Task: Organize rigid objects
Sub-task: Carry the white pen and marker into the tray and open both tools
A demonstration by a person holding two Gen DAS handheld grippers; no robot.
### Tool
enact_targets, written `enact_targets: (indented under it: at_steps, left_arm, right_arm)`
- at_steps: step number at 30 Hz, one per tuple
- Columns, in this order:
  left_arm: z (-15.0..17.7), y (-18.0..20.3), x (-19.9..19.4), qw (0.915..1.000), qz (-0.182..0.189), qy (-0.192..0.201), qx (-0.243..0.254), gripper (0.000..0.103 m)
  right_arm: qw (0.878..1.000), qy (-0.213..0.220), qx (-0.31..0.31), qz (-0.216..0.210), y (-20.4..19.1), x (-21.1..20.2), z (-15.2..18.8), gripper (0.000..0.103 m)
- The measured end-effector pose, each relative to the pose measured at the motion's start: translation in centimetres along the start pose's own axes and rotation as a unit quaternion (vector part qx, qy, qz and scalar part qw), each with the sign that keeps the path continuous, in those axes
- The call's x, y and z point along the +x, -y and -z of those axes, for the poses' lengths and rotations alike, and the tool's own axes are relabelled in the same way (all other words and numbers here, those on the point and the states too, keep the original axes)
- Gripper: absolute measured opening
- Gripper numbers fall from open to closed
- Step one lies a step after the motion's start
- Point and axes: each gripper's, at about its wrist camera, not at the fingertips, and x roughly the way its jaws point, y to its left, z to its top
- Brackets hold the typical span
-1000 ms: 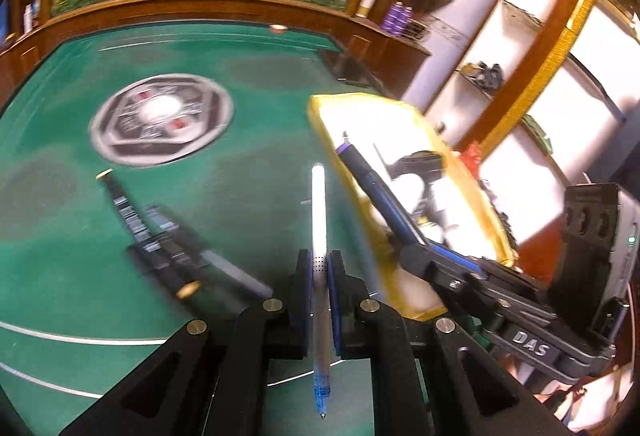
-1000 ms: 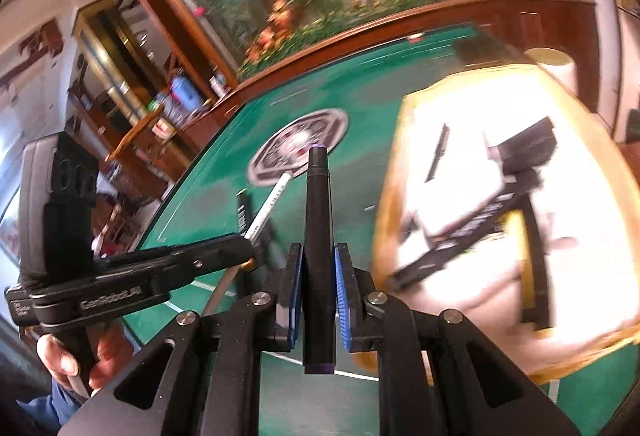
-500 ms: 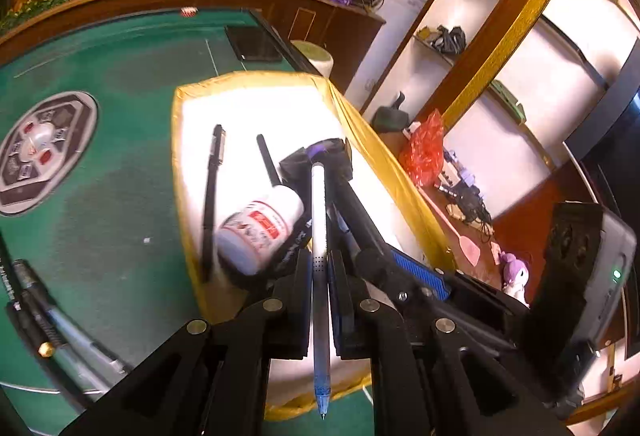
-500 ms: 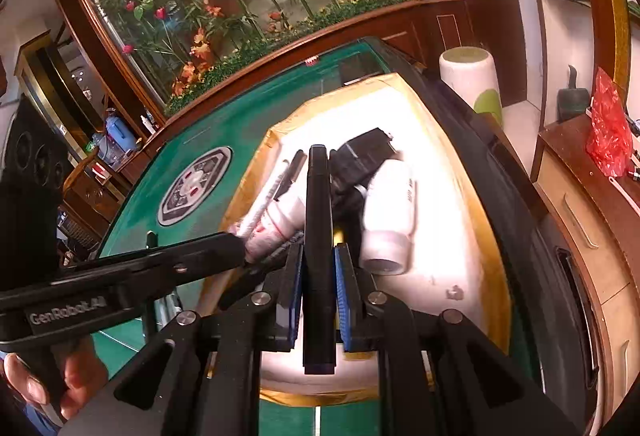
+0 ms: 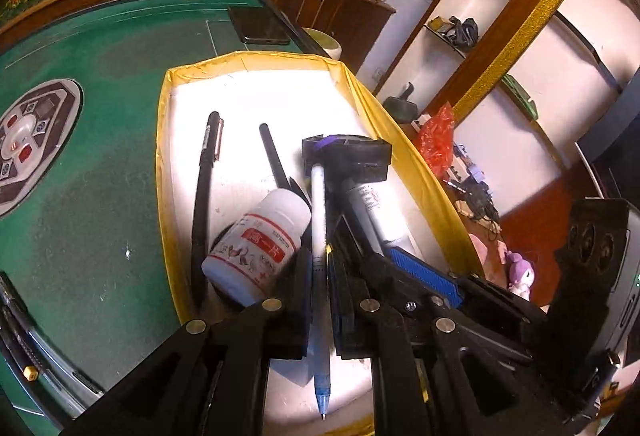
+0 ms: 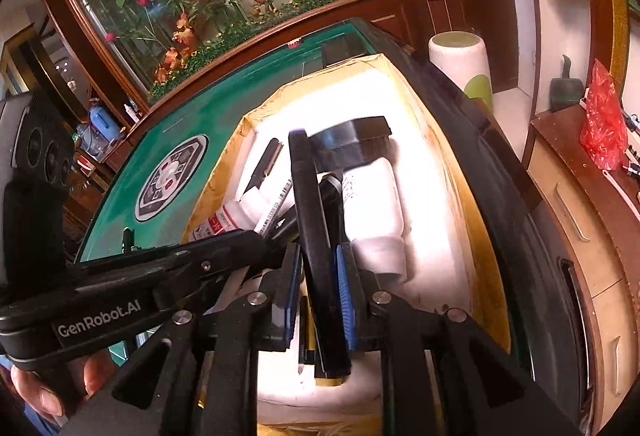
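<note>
Left gripper point(image 5: 319, 276) clamps a white-barrelled blue-tipped pen point(image 5: 319, 220) over the yellow-rimmed white tray point(image 5: 162, 156); right gripper point(image 6: 318, 268), jaws just loosening, lets its black marker point(image 6: 310, 220) tilt; crowded contents may deflect both.

Right claw point(image 6: 318, 268) loosening around black marker point(image 6: 312, 236) over tray point(image 6: 472, 260).

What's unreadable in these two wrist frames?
- Left wrist: the label text on the white plastic bottle is too small to read.
- Left wrist: the dark pens on the green table are cut off by the frame's edge.
- Right wrist: the black marker and the right gripper hide the tray contents behind them.
</note>
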Motion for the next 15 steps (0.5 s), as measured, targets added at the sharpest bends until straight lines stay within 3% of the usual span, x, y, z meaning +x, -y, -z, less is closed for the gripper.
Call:
enact_targets:
  at_steps: [7, 8, 10, 15]
  left_arm:
    - [0.9, -0.2, -1.0, 0.9999, 0.012, -0.007, 0.0, 0.009]
    - [1.1, -0.3, -1.5, 0.9999, 0.015, -0.004, 0.0, 0.011]
    - [1.4, -0.5, -2.3, 0.9998, 0.017, 0.003, -0.002, 0.026]
    - [2.6, -1.4, -5.2, 0.9994, 0.013, 0.032, 0.001, 0.033]
  right_arm:
    - [1.0, 0.018, 0.004, 0.0, -0.3, -1.3, 0.3, 0.024]
    - [1.0, 0.021, 0.002, 0.001, -0.5, -1.6, 0.3, 0.024]
    - [1.0, 0.028, -0.003, 0.001, -0.9, -2.1, 0.4, 0.026]
    - [0.999, 0.047, -0.022, -0.01, -2.6, -3.3, 0.6, 0.038]
